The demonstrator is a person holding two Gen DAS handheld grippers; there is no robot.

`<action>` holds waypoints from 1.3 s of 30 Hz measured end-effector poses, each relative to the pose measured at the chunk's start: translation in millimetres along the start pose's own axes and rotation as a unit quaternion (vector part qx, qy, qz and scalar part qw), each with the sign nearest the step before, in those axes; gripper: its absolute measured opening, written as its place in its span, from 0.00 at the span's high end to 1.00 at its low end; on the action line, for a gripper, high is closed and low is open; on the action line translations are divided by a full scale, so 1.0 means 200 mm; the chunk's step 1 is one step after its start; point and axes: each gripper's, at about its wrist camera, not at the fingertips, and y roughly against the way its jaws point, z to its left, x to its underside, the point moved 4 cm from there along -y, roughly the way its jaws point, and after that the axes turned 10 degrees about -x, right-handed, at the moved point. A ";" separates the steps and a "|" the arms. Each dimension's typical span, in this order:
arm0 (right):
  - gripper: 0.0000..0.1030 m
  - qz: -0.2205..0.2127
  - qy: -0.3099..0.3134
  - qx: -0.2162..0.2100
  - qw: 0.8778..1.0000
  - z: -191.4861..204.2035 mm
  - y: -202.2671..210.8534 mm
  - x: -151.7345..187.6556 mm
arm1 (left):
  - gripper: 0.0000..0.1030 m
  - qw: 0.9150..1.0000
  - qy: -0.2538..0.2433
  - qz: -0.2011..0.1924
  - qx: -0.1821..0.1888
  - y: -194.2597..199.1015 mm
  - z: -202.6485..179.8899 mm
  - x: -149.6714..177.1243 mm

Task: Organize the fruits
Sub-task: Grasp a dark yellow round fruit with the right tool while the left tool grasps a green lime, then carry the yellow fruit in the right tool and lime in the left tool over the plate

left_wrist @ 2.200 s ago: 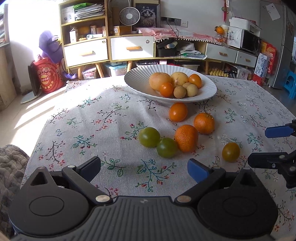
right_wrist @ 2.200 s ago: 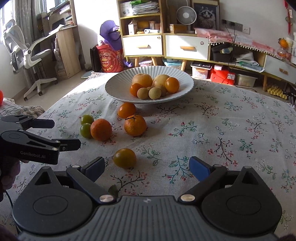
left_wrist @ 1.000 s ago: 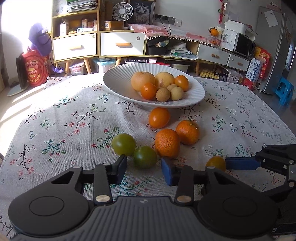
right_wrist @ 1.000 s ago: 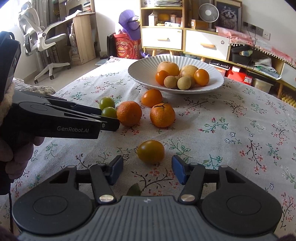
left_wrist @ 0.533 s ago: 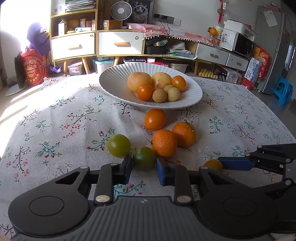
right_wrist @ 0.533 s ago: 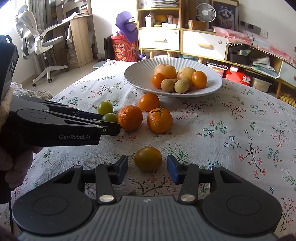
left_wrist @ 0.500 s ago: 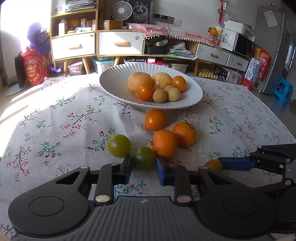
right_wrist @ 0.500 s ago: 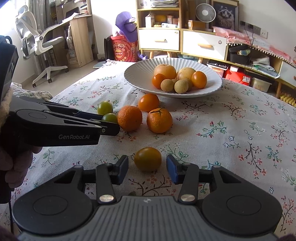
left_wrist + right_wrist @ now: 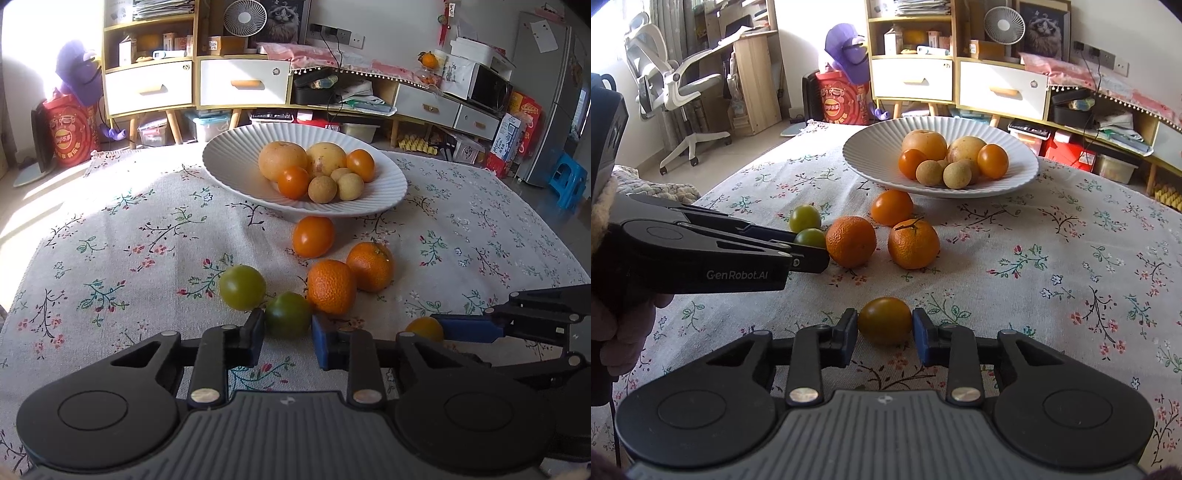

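Left tool (image 9: 287, 338) has closed its fingers onto a dark green tomato (image 9: 288, 314) near the worktop's front edge. Right tool (image 9: 885, 338) grips a yellow-orange tomato (image 9: 884, 320); the white bowl (image 9: 229, 168) sits toward the far edge

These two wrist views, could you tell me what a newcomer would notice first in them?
Probably the white bowl of fruit mid-table. Then each gripper closing round a fruit: the left gripper flanks a green tomato, the right gripper a yellow-orange tomato.
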 end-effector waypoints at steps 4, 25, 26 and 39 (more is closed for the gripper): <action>0.72 -0.003 -0.001 0.000 1.000 0.00 0.01 -0.01 | 0.89 1.000 0.009 0.007 0.004 0.02 0.01 -0.01; 0.72 -0.047 -0.021 0.012 0.999 -0.07 0.08 -0.16 | 0.89 0.999 0.039 -0.007 0.027 0.09 0.00 -0.13; 0.72 -0.049 -0.020 0.013 0.998 -0.07 0.08 -0.17 | 0.89 0.999 0.040 -0.007 0.027 0.09 0.00 -0.14; 0.72 -0.086 -0.042 0.016 0.995 -0.20 0.10 -0.39 | 0.89 0.999 0.039 -0.017 0.029 0.01 0.04 -0.39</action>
